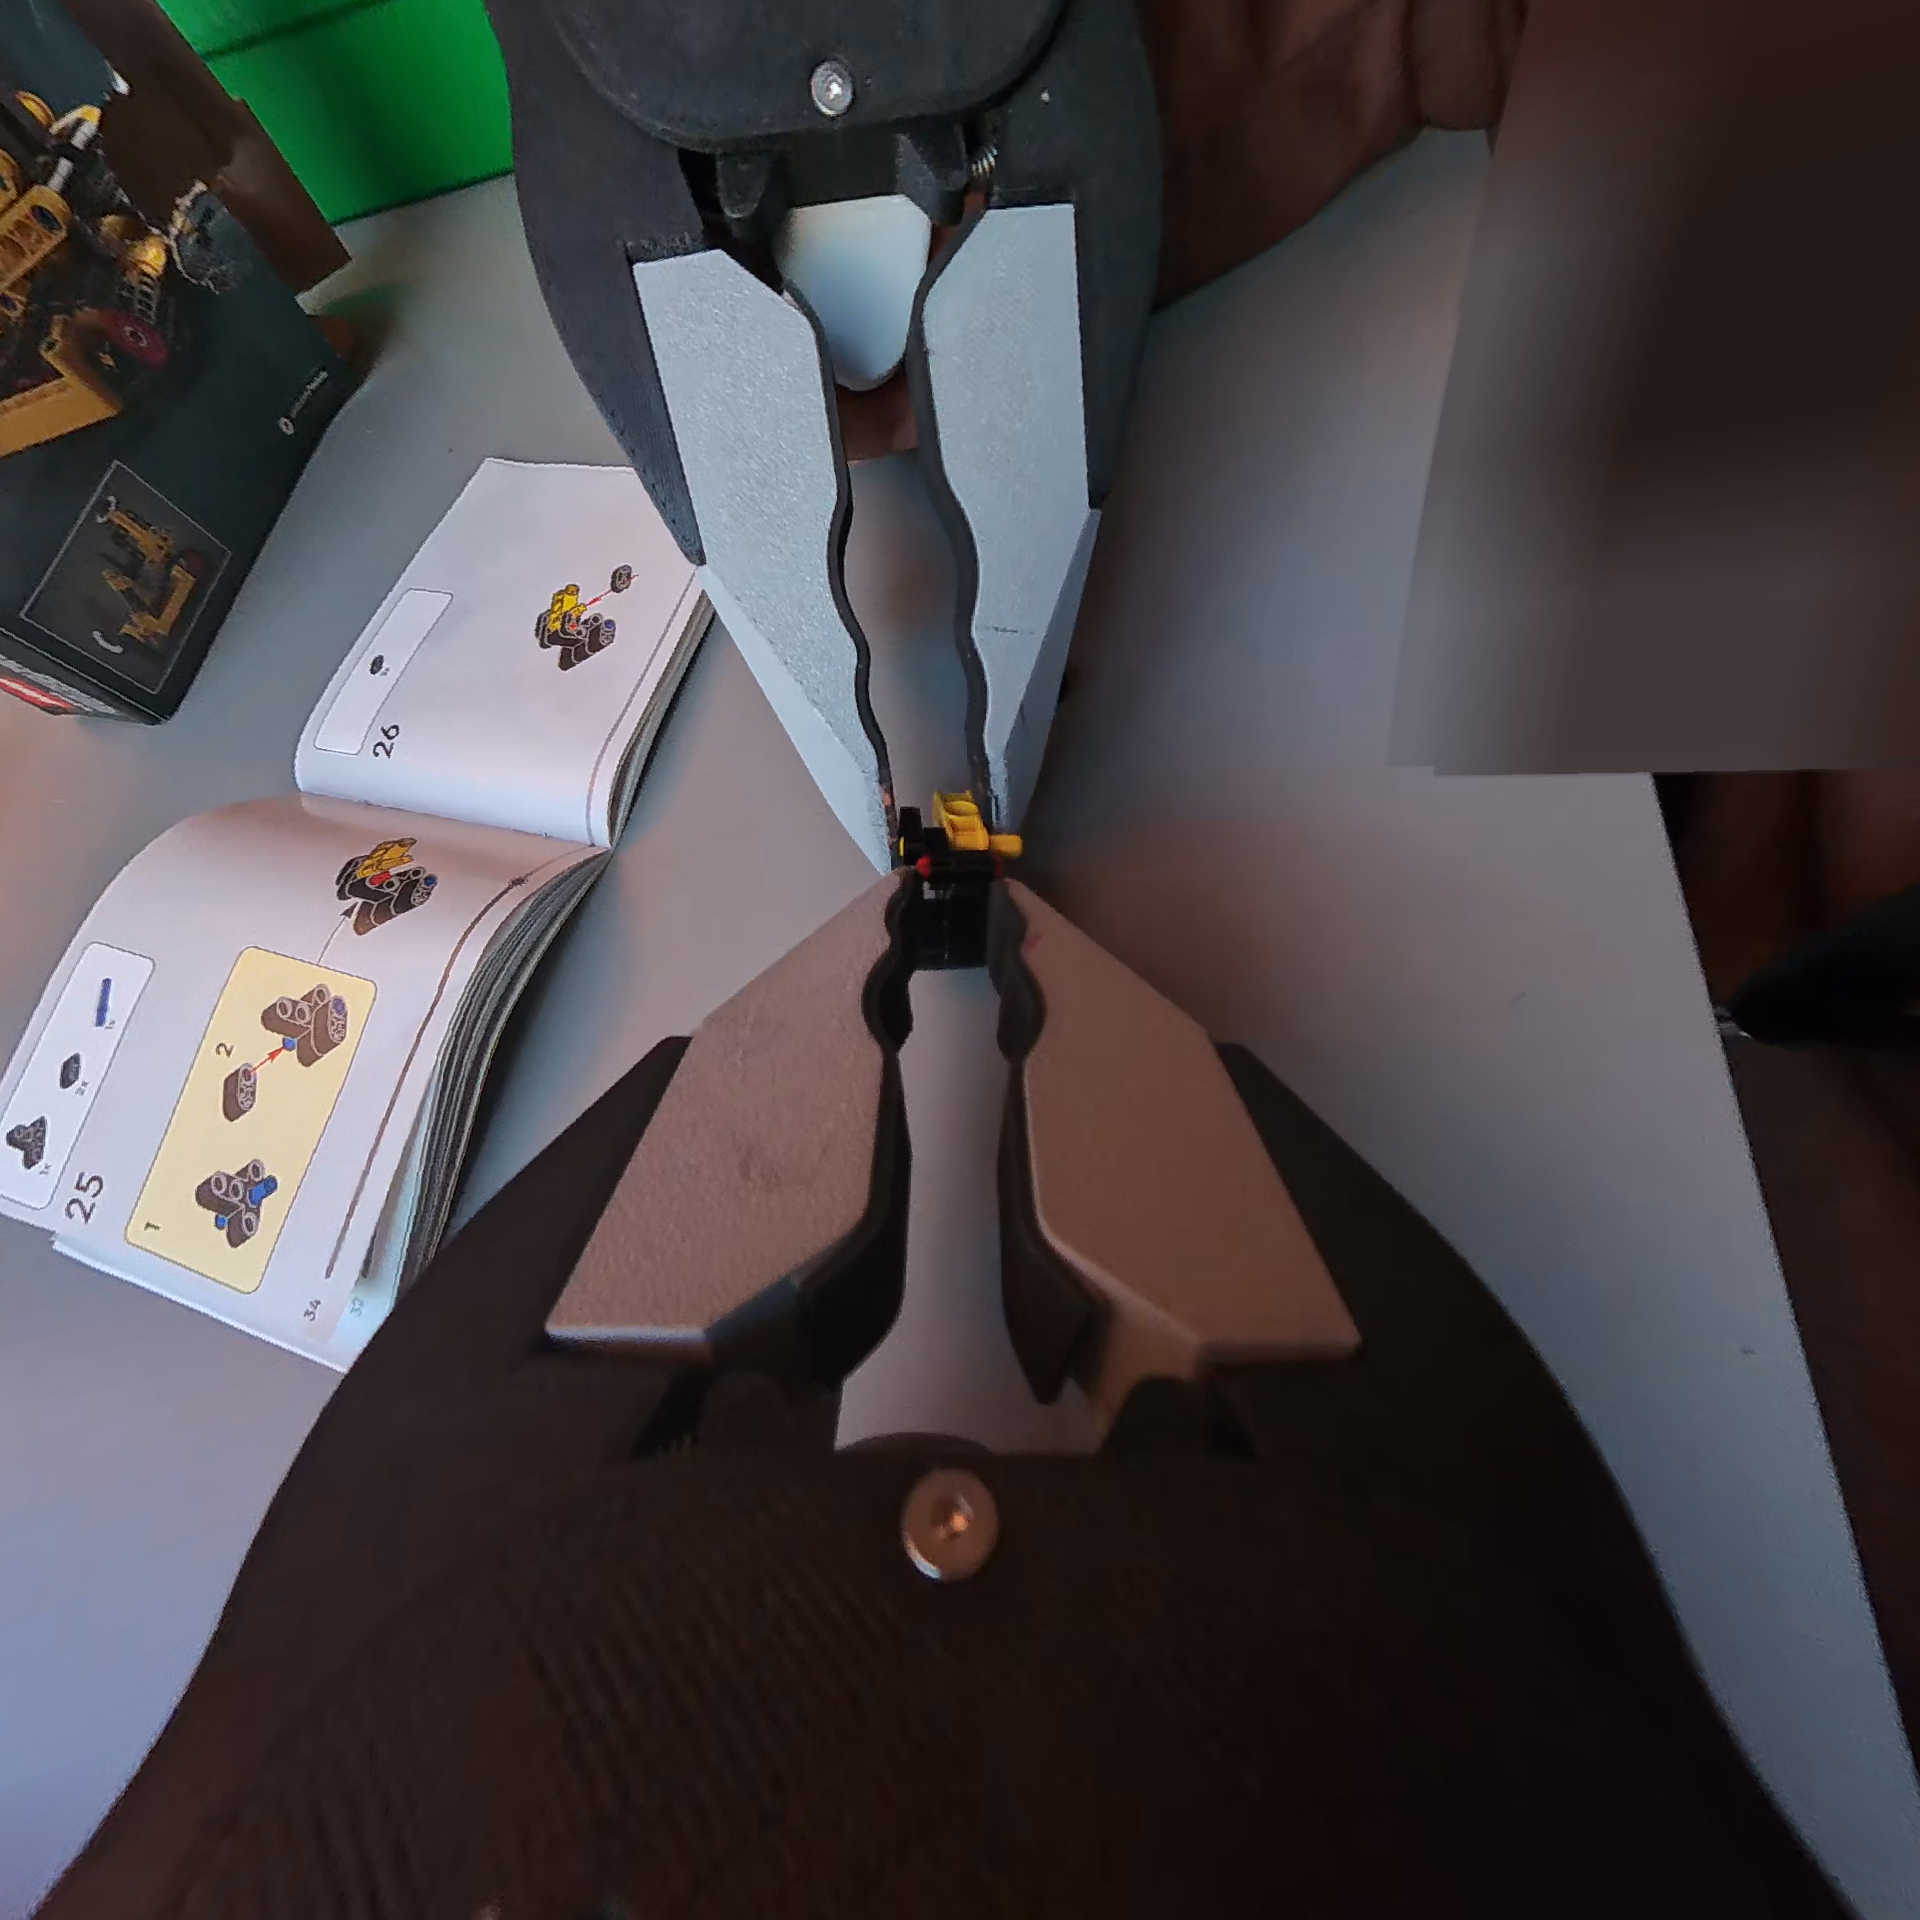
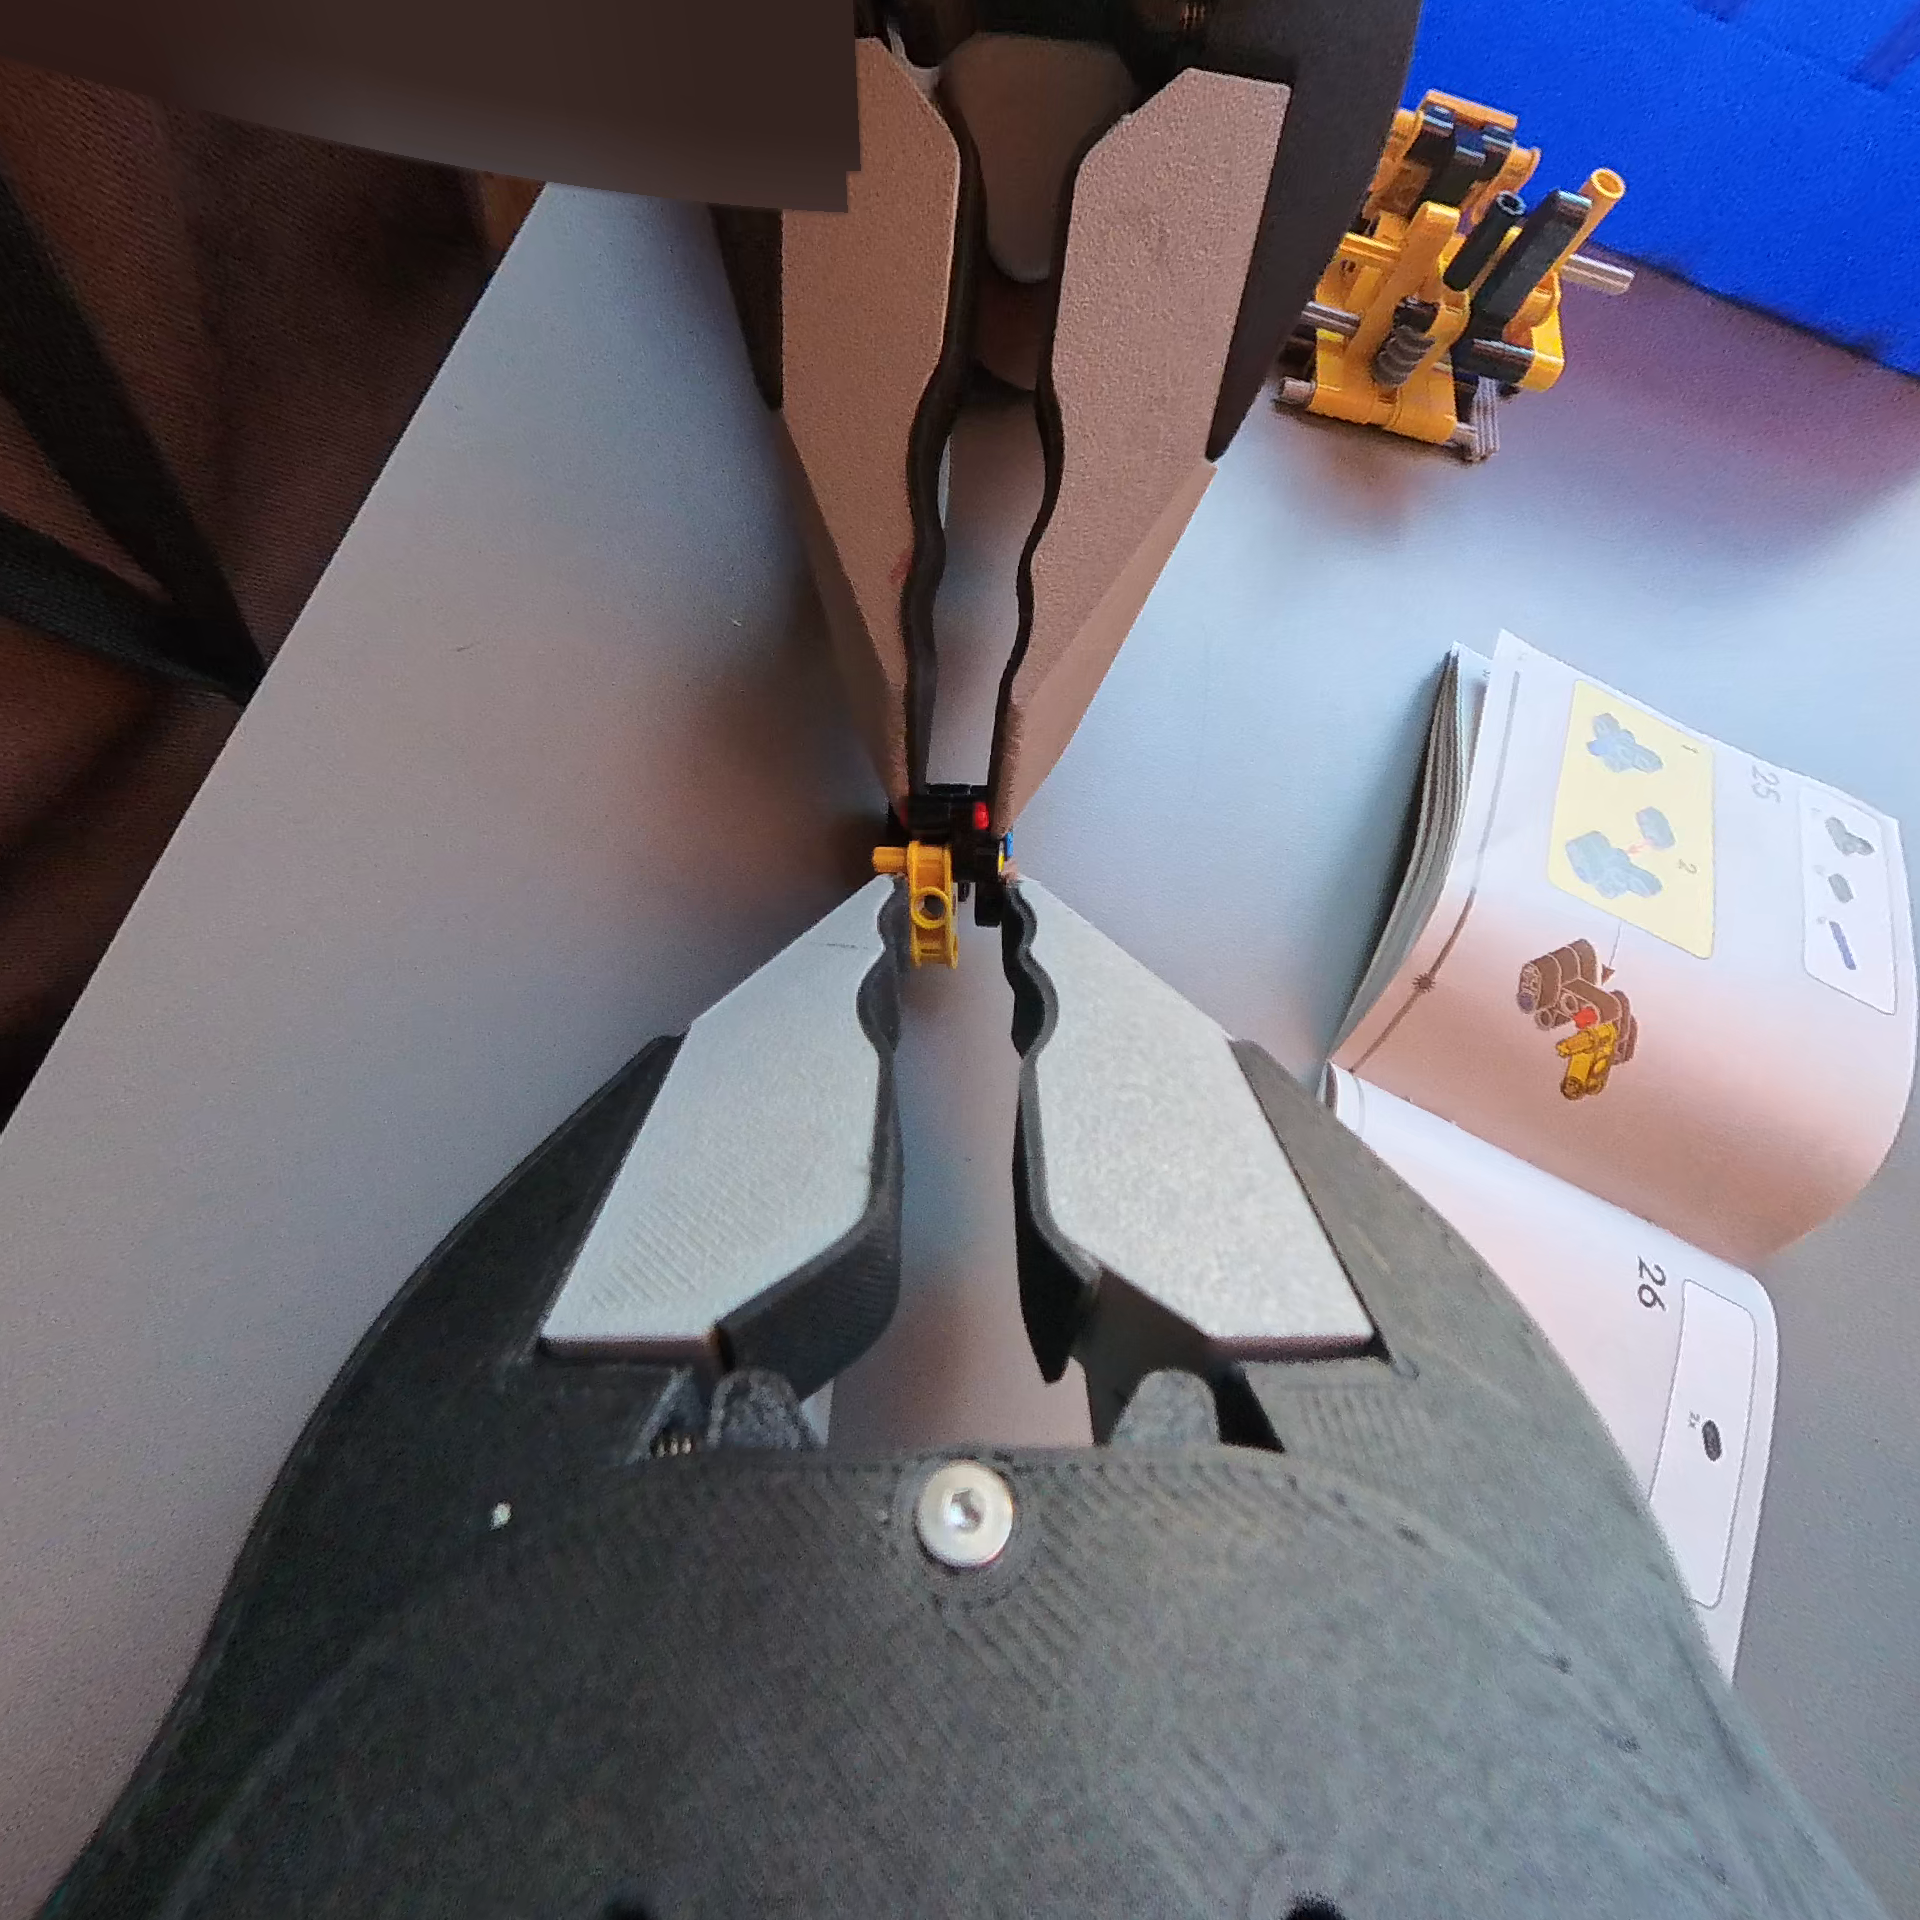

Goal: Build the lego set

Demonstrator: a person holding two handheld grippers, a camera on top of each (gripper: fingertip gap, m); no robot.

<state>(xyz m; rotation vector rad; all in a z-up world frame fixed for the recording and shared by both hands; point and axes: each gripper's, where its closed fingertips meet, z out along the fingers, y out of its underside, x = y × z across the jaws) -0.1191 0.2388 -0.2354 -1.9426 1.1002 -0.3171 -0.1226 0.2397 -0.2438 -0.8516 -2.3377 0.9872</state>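
My left gripper [image 1: 948,902] comes from the bottom of the left wrist view and is shut on a small black Lego assembly [image 1: 951,927]. My right gripper [image 1: 940,812] comes from the top, tip to tip with it, and is shut on a yellow Lego piece [image 1: 961,819]. The two pieces touch; a red pin shows at the joint. In the right wrist view my right gripper [image 2: 951,896] holds the yellow piece [image 2: 931,914], and the left gripper [image 2: 951,802] holds the black assembly [image 2: 948,812] opposite. Both are held above the grey table [image 2: 520,831].
An open instruction booklet [image 1: 343,935] lies on the table; it also shows in the right wrist view [image 2: 1621,935]. The Lego box [image 1: 125,416] stands beyond it. A partly built yellow model [image 2: 1455,291] sits by a blue object [image 2: 1714,156]. The table edge [image 2: 343,623] is near. Both grippers' tips are close together, under 4 cm apart. The left tips stand about 15 cm off the partly built yellow model [image 2: 1455,291].
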